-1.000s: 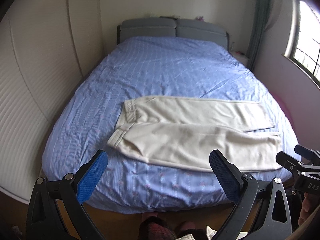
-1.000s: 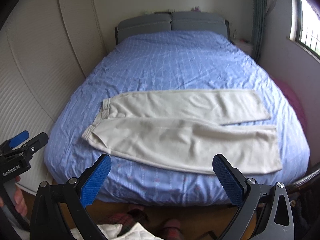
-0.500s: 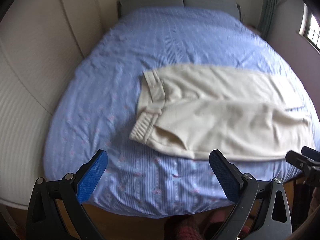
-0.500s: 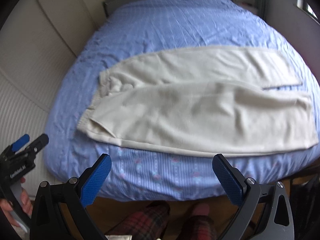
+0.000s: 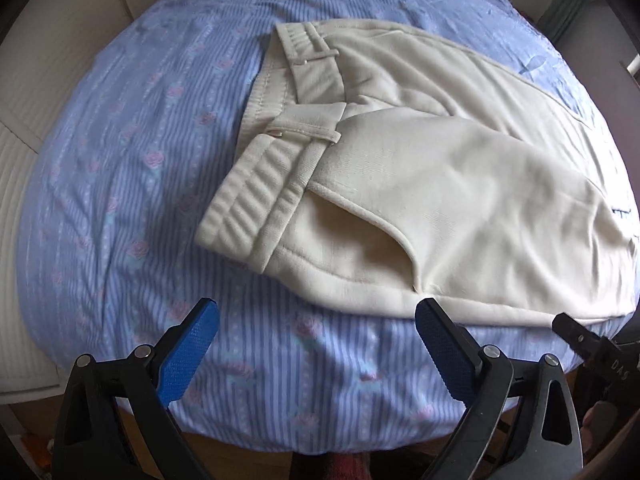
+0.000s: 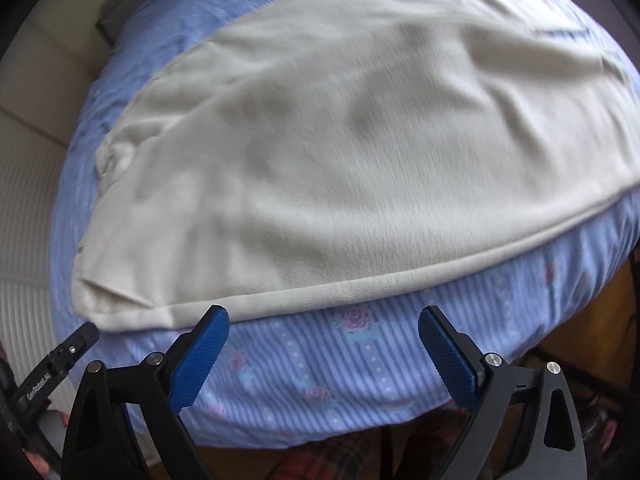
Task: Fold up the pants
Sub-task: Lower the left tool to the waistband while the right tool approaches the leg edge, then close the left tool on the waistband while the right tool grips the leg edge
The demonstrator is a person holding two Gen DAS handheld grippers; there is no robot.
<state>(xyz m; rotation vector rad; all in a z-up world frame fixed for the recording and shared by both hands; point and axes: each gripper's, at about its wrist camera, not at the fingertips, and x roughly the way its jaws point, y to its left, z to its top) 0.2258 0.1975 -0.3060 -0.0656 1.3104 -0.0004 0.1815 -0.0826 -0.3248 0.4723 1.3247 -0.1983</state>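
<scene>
A: How are we holding our two tools over the bed?

B: Our left gripper (image 5: pixel 316 316), black-framed with blue textured pads, is pitched down at the near edge of the blue striped bedsheet with pink roses (image 5: pixel 120 184). Its fingers stand wide apart with nothing between them. Just ahead of it lie the cream-coloured fabric pants (image 5: pixel 420 184); their ribbed waistband (image 5: pixel 244 208) is ahead and slightly to its left, and a slanted pocket opening (image 5: pixel 360 216) gapes straight ahead.

A: And the other?

B: Our right gripper (image 6: pixel 323 318) is also tilted down, fingers spread, gripping nothing. The near hem edge of the pants (image 6: pixel 340 152) runs just beyond its fingertips, and its left pad (image 6: pixel 200 354) sits just short of that edge; we cannot tell whether it touches.

A: What can we not make out?

B: The right wrist view is blurred, so the cloth's seams are smeared. The legs of the pants run off to the right in the left wrist view, so their cuffs are cut off. In the right wrist view the other tool's black tip (image 6: pixel 60 360) pokes in at lower left, its lettering hard to read. Below the mattress, something in red plaid (image 6: pixel 320 456) shows dimly.

A: Any containers?

B: Only the pocket, and its inside is in shadow.
</scene>
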